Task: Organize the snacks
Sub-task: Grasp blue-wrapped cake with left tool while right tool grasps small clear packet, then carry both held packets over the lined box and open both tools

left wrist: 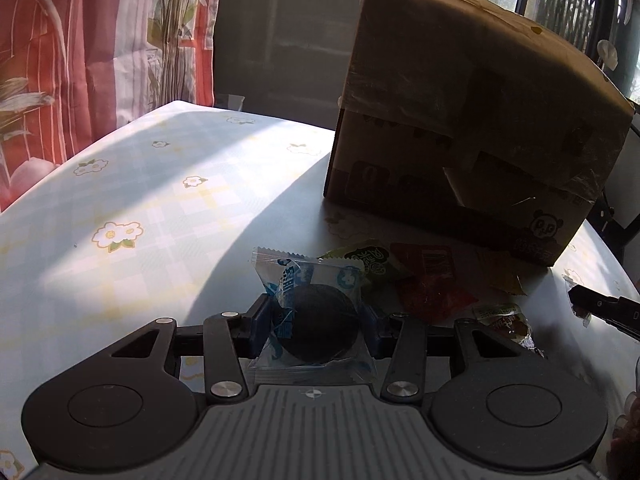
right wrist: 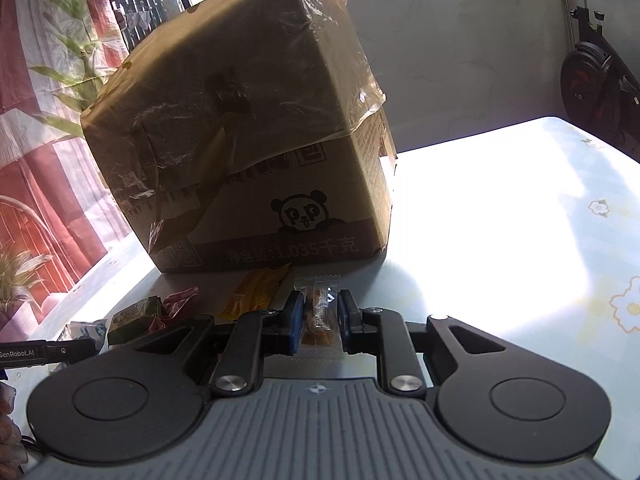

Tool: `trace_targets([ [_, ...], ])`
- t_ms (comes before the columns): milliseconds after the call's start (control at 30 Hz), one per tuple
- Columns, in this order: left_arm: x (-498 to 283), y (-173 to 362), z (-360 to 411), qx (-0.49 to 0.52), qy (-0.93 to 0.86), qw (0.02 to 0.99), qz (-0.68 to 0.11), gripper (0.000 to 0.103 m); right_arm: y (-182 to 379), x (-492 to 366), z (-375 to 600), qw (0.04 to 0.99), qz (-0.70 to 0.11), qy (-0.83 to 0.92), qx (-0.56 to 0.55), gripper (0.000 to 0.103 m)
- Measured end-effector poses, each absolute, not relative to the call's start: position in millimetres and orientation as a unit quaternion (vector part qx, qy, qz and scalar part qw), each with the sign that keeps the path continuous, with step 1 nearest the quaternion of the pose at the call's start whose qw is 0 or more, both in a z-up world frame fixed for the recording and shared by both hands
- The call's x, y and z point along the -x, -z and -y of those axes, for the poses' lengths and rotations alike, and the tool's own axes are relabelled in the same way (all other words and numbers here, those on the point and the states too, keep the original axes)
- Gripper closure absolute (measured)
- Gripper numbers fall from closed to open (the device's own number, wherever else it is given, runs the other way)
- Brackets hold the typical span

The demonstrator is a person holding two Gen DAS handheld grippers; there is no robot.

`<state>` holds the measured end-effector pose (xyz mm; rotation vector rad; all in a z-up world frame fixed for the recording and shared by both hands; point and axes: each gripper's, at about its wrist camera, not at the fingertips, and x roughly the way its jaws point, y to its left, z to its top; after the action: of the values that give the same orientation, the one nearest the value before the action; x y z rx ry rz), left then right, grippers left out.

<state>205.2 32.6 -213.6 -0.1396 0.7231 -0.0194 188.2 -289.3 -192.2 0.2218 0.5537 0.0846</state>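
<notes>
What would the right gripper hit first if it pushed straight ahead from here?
Most likely the brown cardboard box with the panda print. The right gripper, shut on a clear-wrapped brown snack, points at the box's lower face, with only bare tablecloth between; the gap is hard to judge.

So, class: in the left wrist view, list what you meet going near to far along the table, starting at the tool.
Left tool shut on the round dark cookie packet → green snack packet → cardboard box → curtain beyond the table's far edge.
</notes>
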Motion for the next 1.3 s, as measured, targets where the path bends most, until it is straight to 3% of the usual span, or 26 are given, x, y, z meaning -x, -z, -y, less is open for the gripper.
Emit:
trace_targets([
  [367,-214,161,-46,0.049,0.007,0.958,-0.281,0.054,181,-191,288,0.954,-0.274,-0.035,-0.113,0.083],
  [500,-230,114,-37,0.029,0.035,0.976,-0.215,0.054,133,-188,288,0.966,-0.215,-0.062,-0.128,0.083],
  [667,-252,74,-8,0.031,0.081,0.982,-0.165,0.054,61,-208,272,0.982,-0.141,-0.108,-0.064,0.083],
  [800,-287,58,22,0.027,0.112,0.979,-0.171,0.054,23,-245,267,0.987,-0.117,-0.102,-0.044,0.083],
  [1000,-341,59,60,0.022,0.123,0.973,-0.192,0.054,30,-302,258,0.986,-0.162,-0.032,0.003,0.083],
  [1100,-366,64,78,0.003,0.147,0.969,-0.2,0.051,40,-306,260,0.985,-0.169,-0.016,-0.001,0.079],
  [1133,-370,65,83,-0.006,0.157,0.967,-0.202,0.049,41,-305,259,0.986,-0.167,-0.013,0.002,0.07],
  [1200,-372,68,84,-0.011,0.16,0.965,-0.206,0.042,42,-301,256,0.986,-0.162,-0.021,0.008,0.063],
  [1300,-369,68,74,0.01,0.157,0.964,-0.213,0.037,40,-286,255,0.988,-0.15,-0.028,0.011,0.06],
])
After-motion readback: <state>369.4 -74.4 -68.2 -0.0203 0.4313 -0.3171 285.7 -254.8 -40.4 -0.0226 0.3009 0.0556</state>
